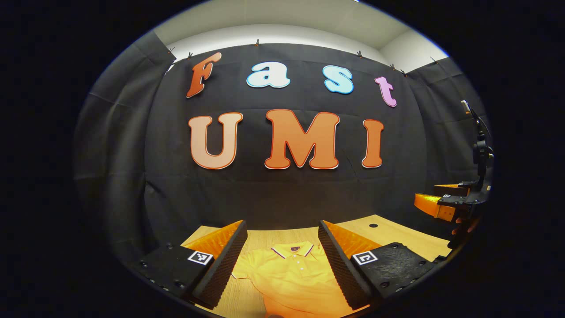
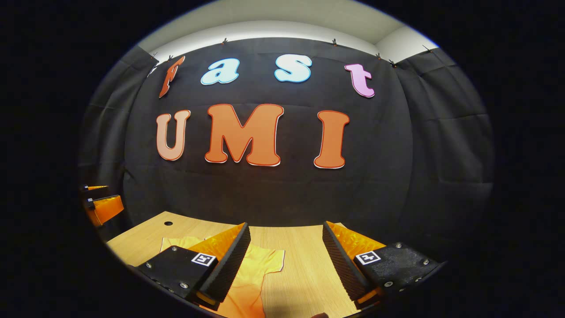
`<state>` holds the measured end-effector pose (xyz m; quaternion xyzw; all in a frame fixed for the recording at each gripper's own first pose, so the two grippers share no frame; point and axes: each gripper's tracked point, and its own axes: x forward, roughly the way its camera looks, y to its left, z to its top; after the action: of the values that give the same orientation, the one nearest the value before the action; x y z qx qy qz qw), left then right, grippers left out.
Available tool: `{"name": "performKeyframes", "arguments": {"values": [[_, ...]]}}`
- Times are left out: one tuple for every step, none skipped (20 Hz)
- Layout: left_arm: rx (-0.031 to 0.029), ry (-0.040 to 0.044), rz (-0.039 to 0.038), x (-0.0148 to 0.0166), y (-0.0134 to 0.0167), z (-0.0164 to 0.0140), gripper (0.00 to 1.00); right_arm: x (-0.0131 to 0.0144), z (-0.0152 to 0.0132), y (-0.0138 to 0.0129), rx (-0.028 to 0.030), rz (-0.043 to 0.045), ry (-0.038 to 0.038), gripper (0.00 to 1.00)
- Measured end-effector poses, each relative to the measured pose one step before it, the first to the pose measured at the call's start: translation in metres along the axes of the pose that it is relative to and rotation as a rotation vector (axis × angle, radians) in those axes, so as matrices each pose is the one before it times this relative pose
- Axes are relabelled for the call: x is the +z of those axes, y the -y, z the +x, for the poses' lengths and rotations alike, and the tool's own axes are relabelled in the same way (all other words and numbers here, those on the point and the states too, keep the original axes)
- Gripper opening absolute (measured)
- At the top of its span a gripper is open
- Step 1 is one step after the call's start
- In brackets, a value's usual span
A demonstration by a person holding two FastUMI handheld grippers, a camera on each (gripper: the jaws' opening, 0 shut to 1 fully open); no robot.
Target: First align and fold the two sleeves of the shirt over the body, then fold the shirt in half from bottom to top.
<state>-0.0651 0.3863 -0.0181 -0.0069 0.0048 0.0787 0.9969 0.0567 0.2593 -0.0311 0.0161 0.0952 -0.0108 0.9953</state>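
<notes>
Soft shirt (image 1: pixel 295 274) lies flat on the surface (image 2: pixel 304 247).
Left gripper (image 1: pixel 282 265) and right gripper (image 2: pixel 286 265) have fingers wide apart, holding nothing; the light, floppy sleeve (image 2: pixel 265 258) is probably best pinched at its edge.

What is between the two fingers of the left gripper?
In the left gripper view, the yellow shirt, collar and buttons up, lies on the wooden table between the open left gripper fingers.

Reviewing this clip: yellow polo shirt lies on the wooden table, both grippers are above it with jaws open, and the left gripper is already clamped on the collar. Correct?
Not quite. In the left gripper view the left gripper is not clamped on the collar: its jaws stand wide apart, with the shirt lying between and below them on the table. The right gripper is open too.
</notes>
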Motion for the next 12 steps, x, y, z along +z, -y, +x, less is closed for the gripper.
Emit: {"name": "performKeyframes", "arguments": {"values": [[-0.00203,-0.00031,0.01160,0.00038,-0.00491,-0.00141,0.99,-0.00533,-0.00112,-0.00326,-0.00562,0.00901,-0.02208,0.99],[-0.01590,0.00293,0.00965,-0.00288,-0.00333,-0.00072,0.99,-0.00443,-0.00462,-0.00405,-0.00894,0.00580,-0.01828,0.99],[-0.01548,0.00031,0.00250,-0.00186,-0.00188,-0.00122,0.99,-0.00337,-0.00494,-0.00367,-0.01886,-0.00848,-0.01444,0.99],[-0.02265,-0.00330,-0.00420,-0.00222,-0.00007,0.00104,0.99,0.00106,-0.00590,-0.00109,-0.01906,-0.00454,-0.00517,0.99],[-0.03644,0.00393,0.00220,-0.00120,0.00131,0.00099,0.99,0.00111,-0.00686,-0.00218,-0.01752,0.00897,-0.00354,0.99],[-0.00928,-0.00264,0.01766,0.00011,-0.00290,0.00199,0.99,0.00121,-0.00845,-0.00239,0.00106,0.01285,-0.00035,0.99],[-0.00108,0.00116,-0.00010,0.00130,-0.00217,-0.00159,0.99,0.00125,-0.00430,0.00100,-0.00968,-0.00305,0.00713,0.99],[0.00326,0.01079,-0.01644,0.00573,-0.00106,-0.00116,0.99,0.00164,-0.00272,0.00521,-0.01464,-0.00096,0.00779,0.99],[0.00663,0.00157,-0.00621,0.00061,-0.00105,-0.00043,0.99,0.00191,-0.00182,0.00197,0.00043,0.00471,0.00157,0.99],[0.00682,-0.00507,-0.00302,-0.00132,0.00014,-0.00115,0.99,0.00201,-0.00108,0.00112,-0.00007,0.00044,0.00486,0.99],[-0.00256,0.00182,-0.00491,-0.00078,0.00329,-0.00215,0.99,0.00159,0.00032,0.00201,-0.00235,-0.00624,0.01161,0.99],[-0.00508,0.00109,0.00008,0.00051,0.00350,-0.00248,0.99,-0.00439,0.00501,0.00446,-0.00655,-0.00625,-0.00517,0.99]]}}
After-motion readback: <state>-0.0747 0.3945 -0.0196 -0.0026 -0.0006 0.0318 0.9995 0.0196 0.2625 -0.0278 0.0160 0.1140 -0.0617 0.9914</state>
